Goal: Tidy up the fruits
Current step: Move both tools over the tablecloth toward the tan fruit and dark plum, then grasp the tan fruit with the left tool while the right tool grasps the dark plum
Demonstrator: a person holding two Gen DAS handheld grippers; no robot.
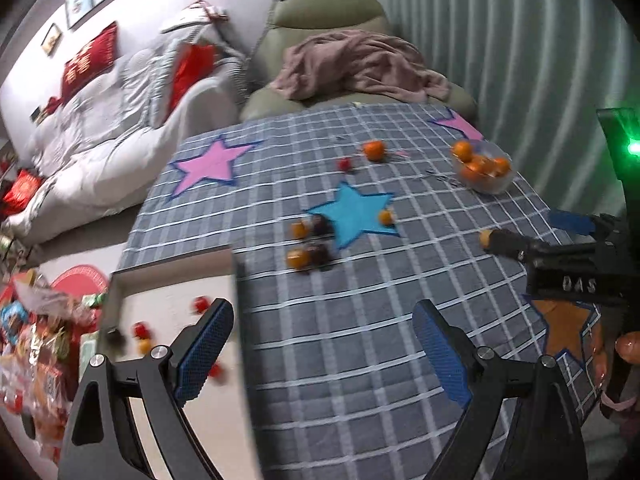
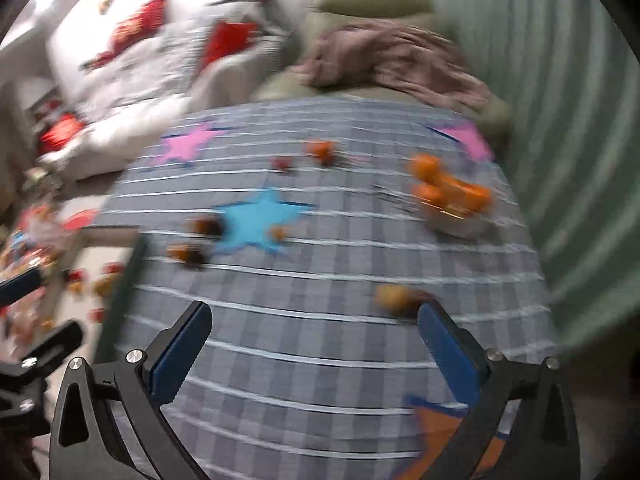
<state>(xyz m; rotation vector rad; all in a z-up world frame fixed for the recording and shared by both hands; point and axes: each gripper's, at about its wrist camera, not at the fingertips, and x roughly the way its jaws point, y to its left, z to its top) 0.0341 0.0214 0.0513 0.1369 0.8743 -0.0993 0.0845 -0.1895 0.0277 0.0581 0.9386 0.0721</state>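
Observation:
A grey checked cloth [image 1: 360, 340] with coloured stars covers the table. On it stands a clear bowl [image 1: 496, 188] holding several oranges. Loose oranges [image 1: 374, 150] lie scattered, two of them beside dark fruits [image 1: 320, 254], and a small red fruit [image 1: 345, 164] lies farther back. My left gripper [image 1: 324, 320] hangs open over bare cloth, nothing between its blue pads. My right gripper [image 2: 316, 320] is open too, and a small orange [image 2: 394, 298] lies just beyond its right finger. This view is blurred; the bowl [image 2: 452, 216] shows at the upper right.
A white open box [image 1: 172, 312] at the table's left edge holds small red and orange fruits. Snack packets [image 1: 36, 340] are piled lower left. Behind the table stand a green armchair [image 1: 332, 12] with a pink blanket and a white sofa [image 1: 112, 120]. A striped curtain [image 1: 520, 40] hangs at right.

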